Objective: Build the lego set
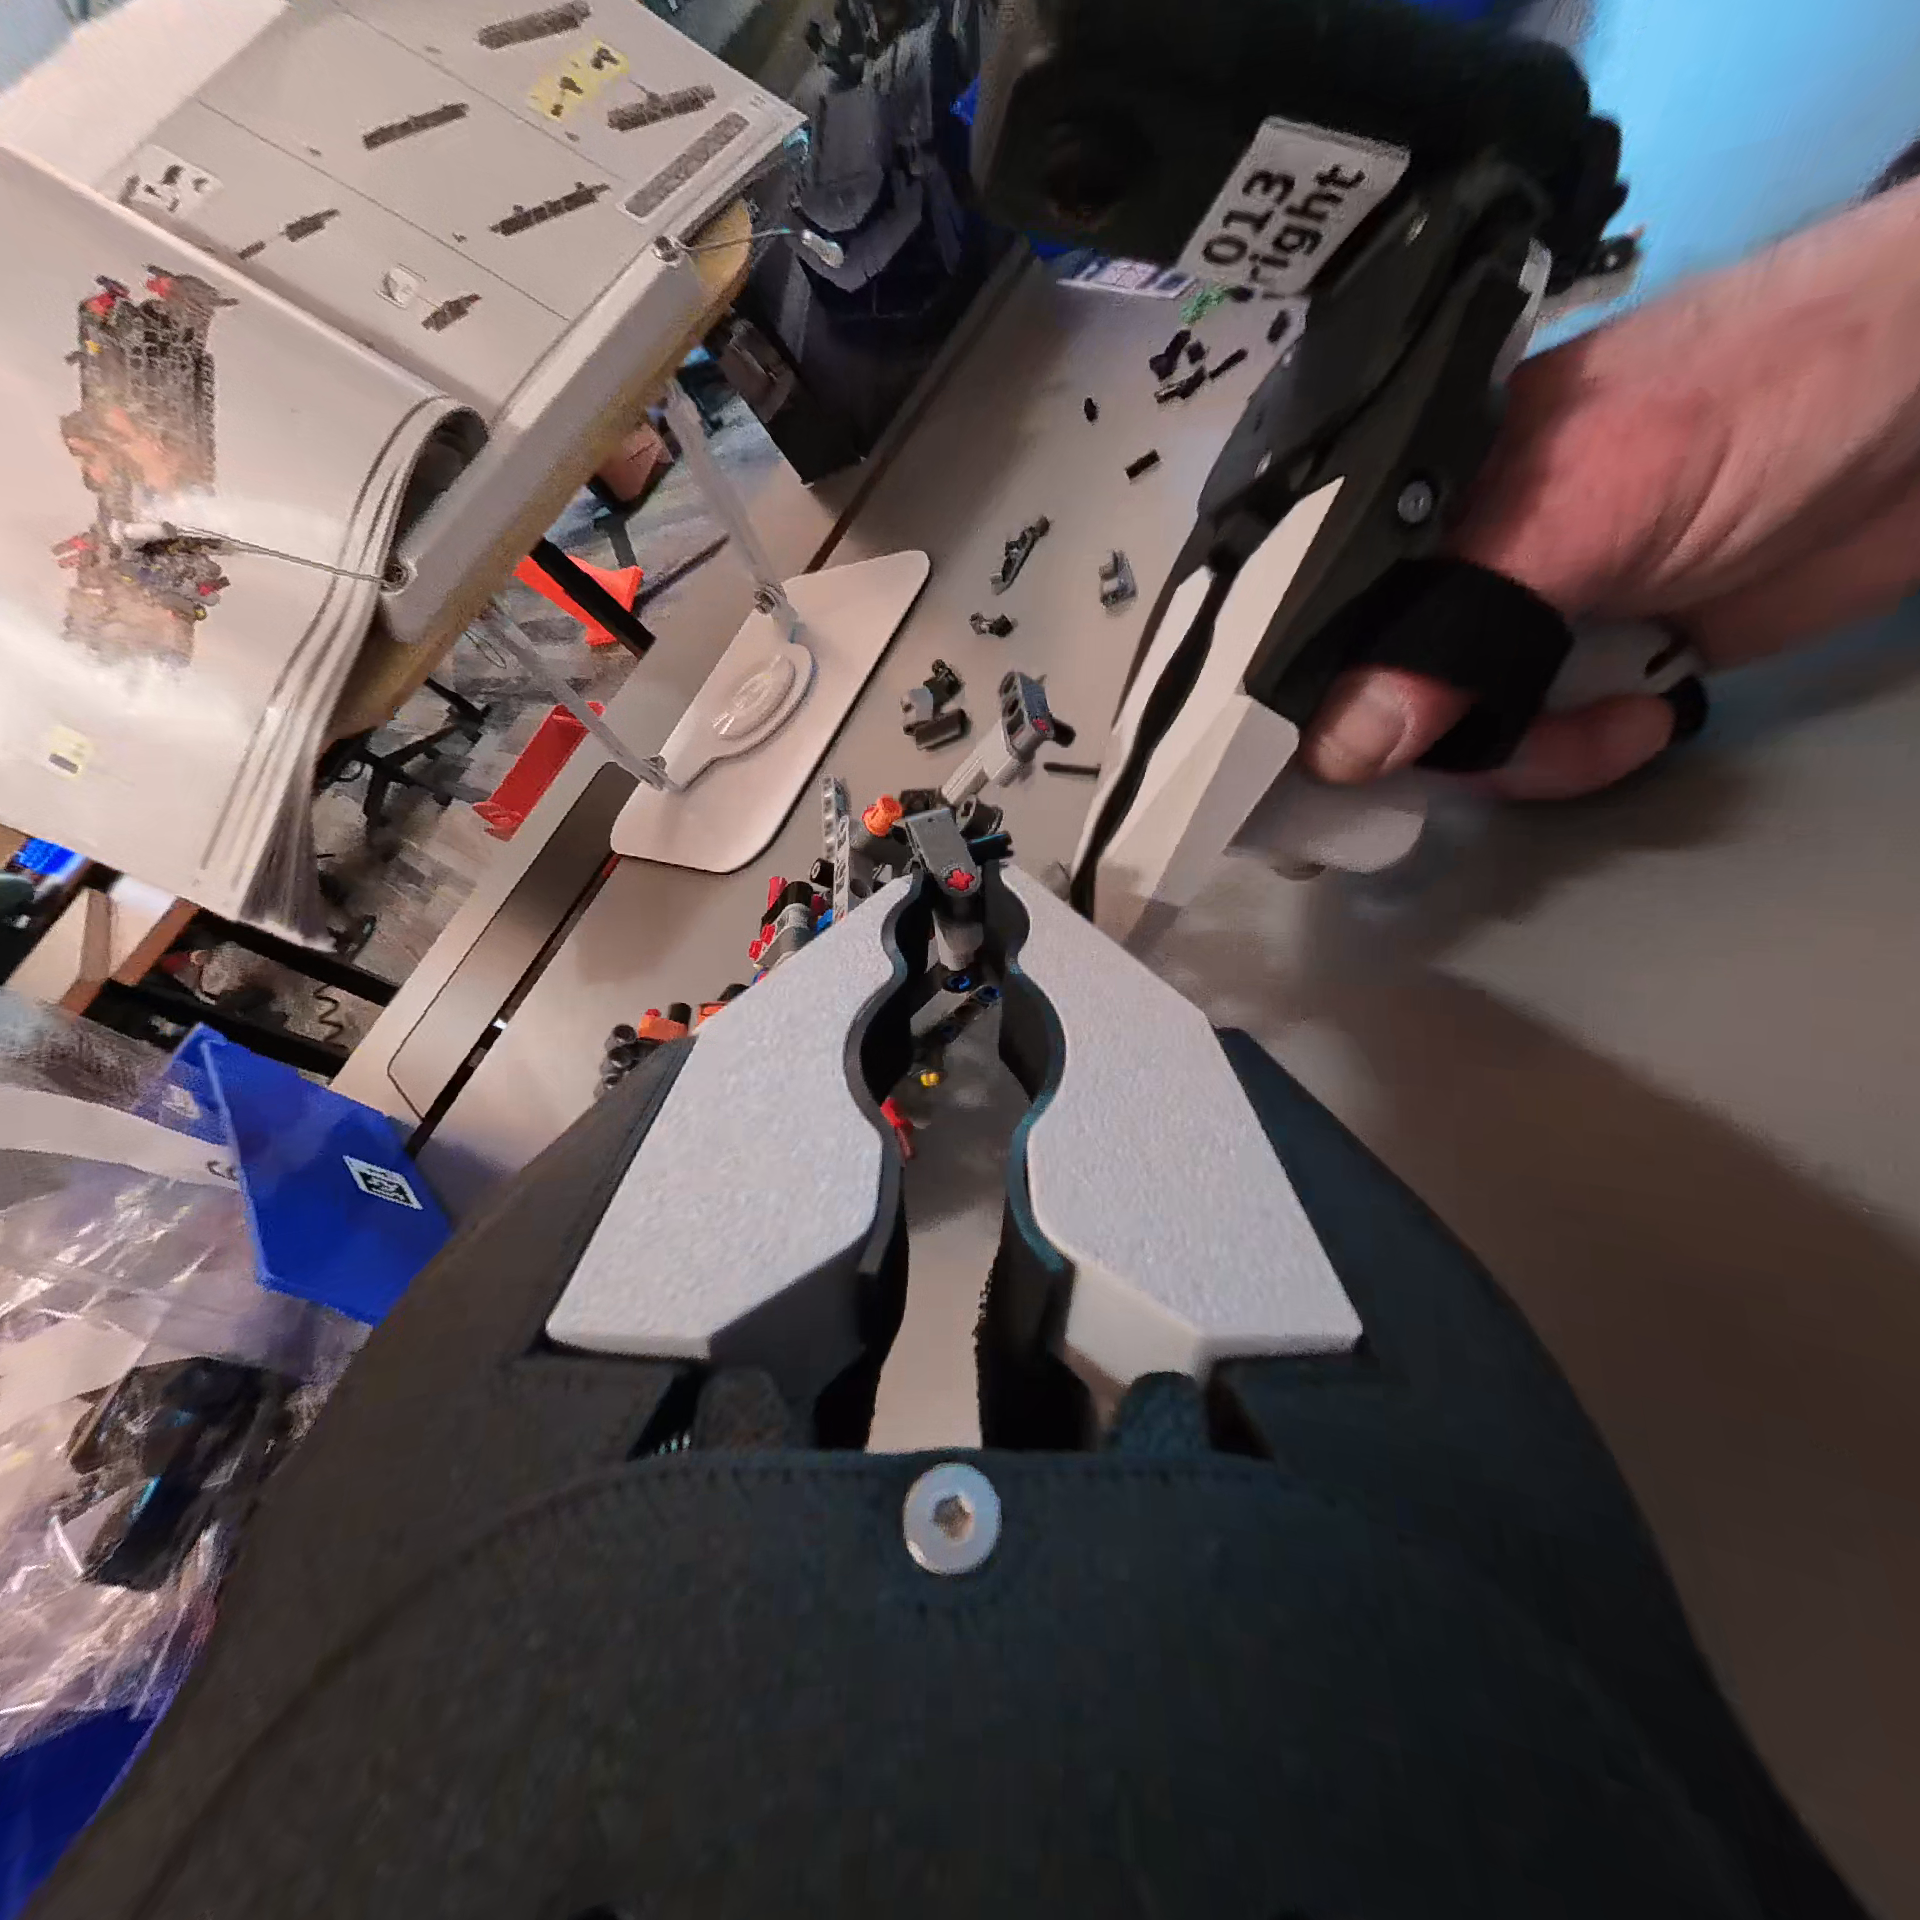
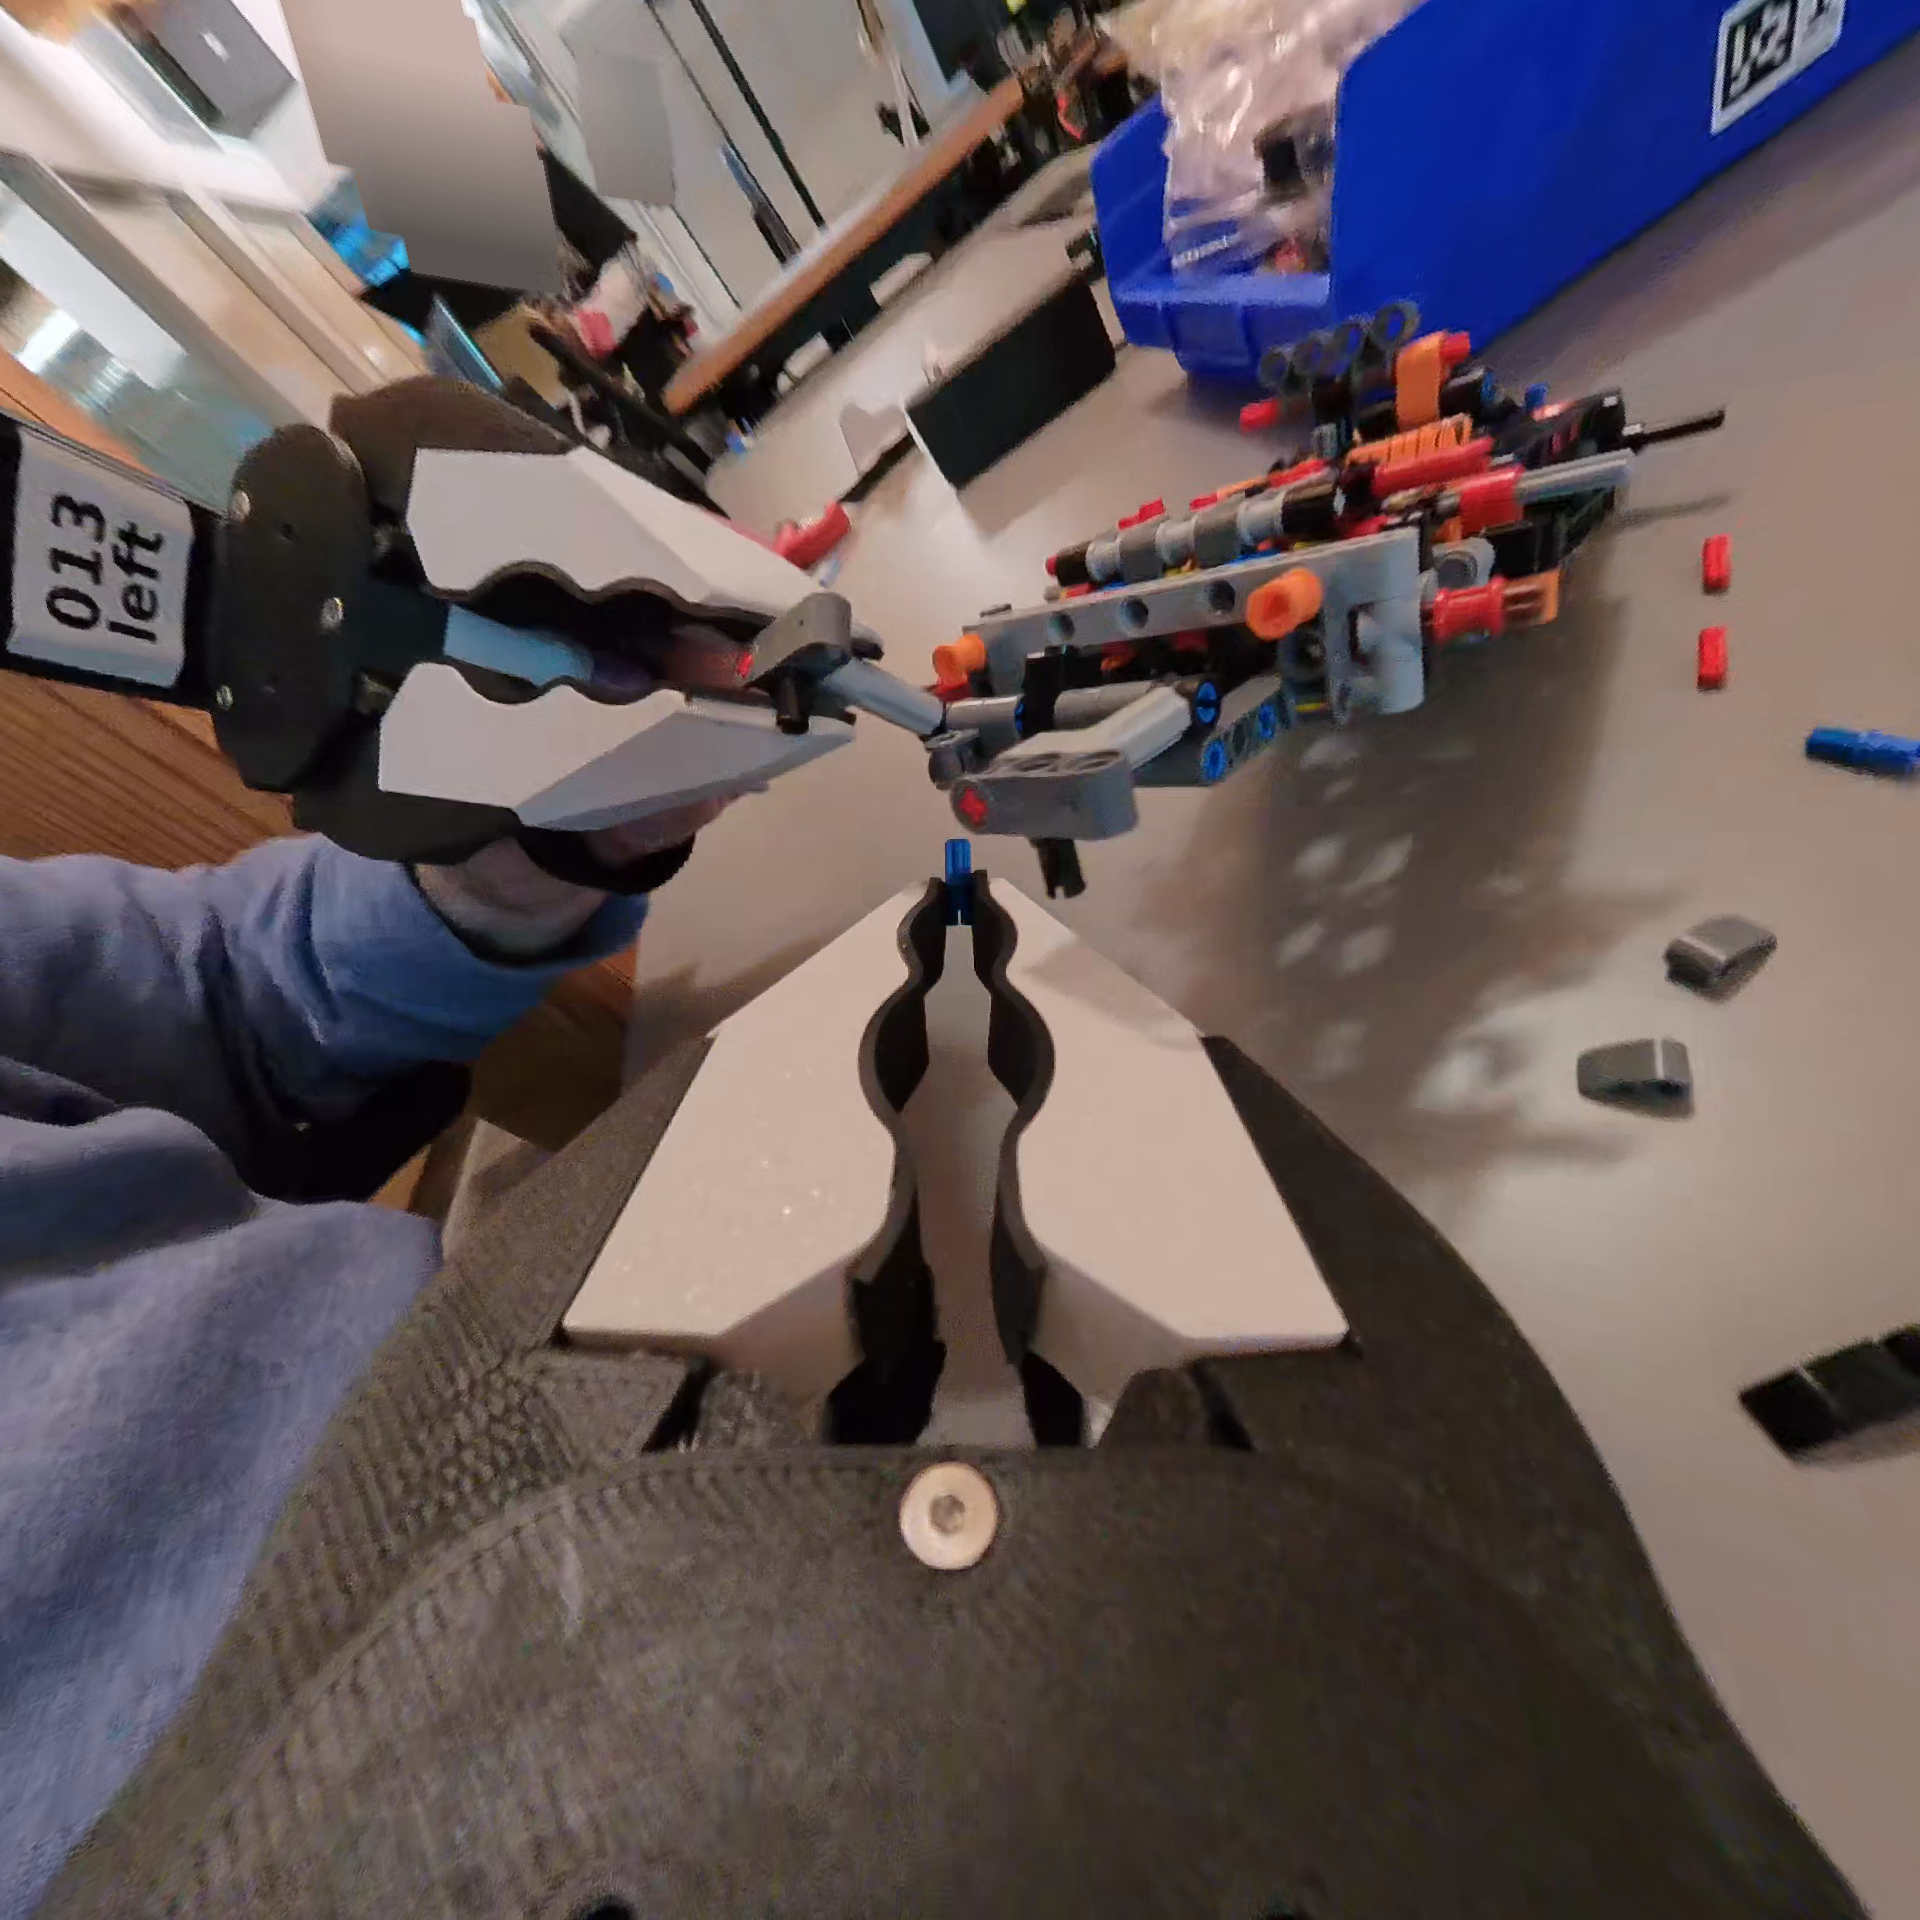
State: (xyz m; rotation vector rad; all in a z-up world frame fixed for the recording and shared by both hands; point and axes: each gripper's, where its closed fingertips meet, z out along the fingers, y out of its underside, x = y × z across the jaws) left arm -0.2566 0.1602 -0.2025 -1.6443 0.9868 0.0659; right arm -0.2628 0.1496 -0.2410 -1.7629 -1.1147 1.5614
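The part-built lego model [image 2: 1299, 592], grey beams with red, orange and black parts, lies on the grey table [image 2: 1351, 1195]. My left gripper [image 1: 956, 883] is shut on a dark grey piece with a red axle [image 1: 951, 852] at the model's near end; the same grip shows in the right wrist view [image 2: 810, 675]. My right gripper [image 2: 958, 894] is shut on a small blue pin [image 2: 957, 878], its tip just below a grey lift-arm with a red axle [image 2: 1049, 795] on the model. In the left wrist view, the right gripper [image 1: 1091, 883] stands close to the right of the held piece.
An open instruction booklet [image 1: 260, 364] sits on a stand at the far left. Blue bins with plastic bags stand beside the model [image 2: 1507, 177] [image 1: 322, 1184]. Loose parts lie around: red pins [image 2: 1714, 566], a blue pin [image 2: 1860, 750], dark grey pieces [image 2: 1720, 951], a black piece [image 2: 1829, 1392]. One gripper's finger ends stand about 4 cm off the other's.
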